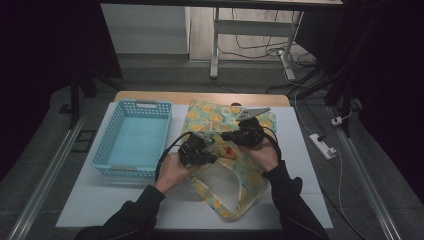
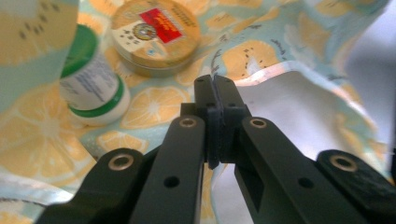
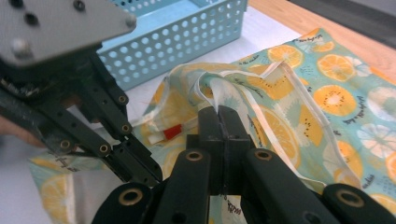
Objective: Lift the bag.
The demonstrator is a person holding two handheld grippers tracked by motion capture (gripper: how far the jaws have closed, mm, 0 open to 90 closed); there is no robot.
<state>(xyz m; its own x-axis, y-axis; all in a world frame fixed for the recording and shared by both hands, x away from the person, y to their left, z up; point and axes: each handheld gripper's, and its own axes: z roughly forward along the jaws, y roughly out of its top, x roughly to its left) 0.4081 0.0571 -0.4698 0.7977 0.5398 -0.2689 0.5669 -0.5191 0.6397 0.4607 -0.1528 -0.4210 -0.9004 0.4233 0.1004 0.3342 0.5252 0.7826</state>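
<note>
High view: a fabric bag [image 1: 227, 165] with an orange-slice print lies on the white table [image 1: 300, 150], to the right of a light blue basket [image 1: 132, 137], and both grippers meet over its middle. The left gripper [image 2: 215, 86] has its jaws pressed together on the rim of the bag's mouth; inside lie a white bottle with a green cap [image 2: 88, 79] and a round tin [image 2: 156, 32]. The right gripper [image 3: 217, 114] pinches the pale rim of the bag and lifts it.
</note>
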